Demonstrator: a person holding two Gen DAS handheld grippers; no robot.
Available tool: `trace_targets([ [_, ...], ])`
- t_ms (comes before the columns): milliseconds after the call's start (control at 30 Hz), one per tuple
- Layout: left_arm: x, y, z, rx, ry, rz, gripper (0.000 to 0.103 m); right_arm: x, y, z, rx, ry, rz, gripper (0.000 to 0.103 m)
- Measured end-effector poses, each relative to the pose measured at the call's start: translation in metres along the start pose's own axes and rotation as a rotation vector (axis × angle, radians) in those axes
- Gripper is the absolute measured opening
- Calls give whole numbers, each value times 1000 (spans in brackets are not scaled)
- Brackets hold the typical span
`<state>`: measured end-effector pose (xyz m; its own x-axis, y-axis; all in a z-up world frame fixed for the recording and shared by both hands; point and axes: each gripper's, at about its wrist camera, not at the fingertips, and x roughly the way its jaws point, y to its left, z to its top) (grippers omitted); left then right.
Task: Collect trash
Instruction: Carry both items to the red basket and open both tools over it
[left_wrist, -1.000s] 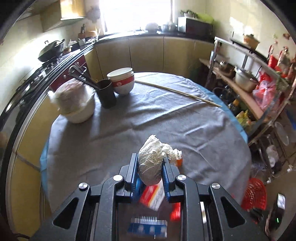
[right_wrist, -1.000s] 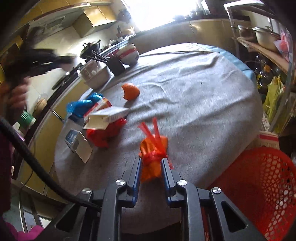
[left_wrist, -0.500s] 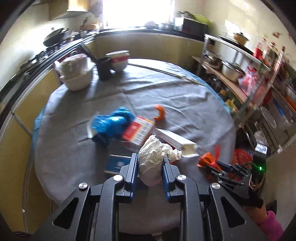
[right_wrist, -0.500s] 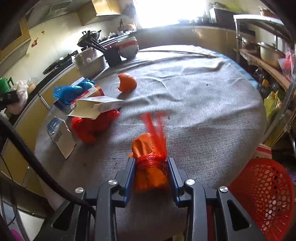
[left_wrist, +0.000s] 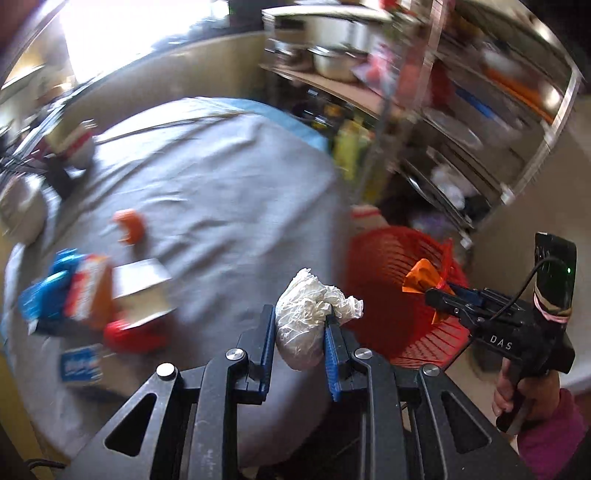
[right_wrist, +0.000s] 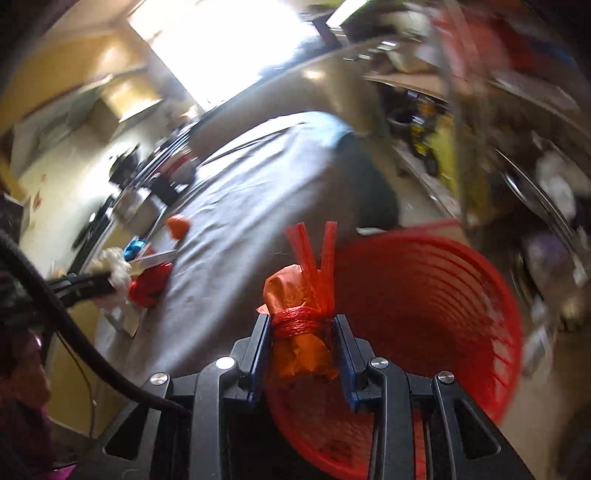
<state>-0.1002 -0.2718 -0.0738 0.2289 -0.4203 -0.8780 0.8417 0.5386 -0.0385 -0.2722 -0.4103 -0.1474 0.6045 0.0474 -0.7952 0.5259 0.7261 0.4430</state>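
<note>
— Where's the trash?
— Left gripper (left_wrist: 300, 334) is clamped on a white wad (left_wrist: 310, 317) above the table (left_wrist: 221, 177) edge; right gripper (right_wrist: 302, 345) pinches an orange bundle (right_wrist: 301, 317) over the red basket (right_wrist: 443, 314).
— Anything left on the table?
— Yes — boxes (left_wrist: 110, 291), a blue bag (left_wrist: 44, 295), orange peel (left_wrist: 129, 225).

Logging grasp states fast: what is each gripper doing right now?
Left gripper: jaws closed on the crumpled white paper wad.
Right gripper: jaws closed on the orange bundle in red netting, over the red basket.
</note>
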Motion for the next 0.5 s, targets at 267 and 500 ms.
trace_targets([
  [267,59,-67,13,102,96,-113,42,-10,-71,-18,276,22,31,71],
  [500,41,-55,2,116,42,-63,53,-32,-77,-9,269,-89,28,72],
])
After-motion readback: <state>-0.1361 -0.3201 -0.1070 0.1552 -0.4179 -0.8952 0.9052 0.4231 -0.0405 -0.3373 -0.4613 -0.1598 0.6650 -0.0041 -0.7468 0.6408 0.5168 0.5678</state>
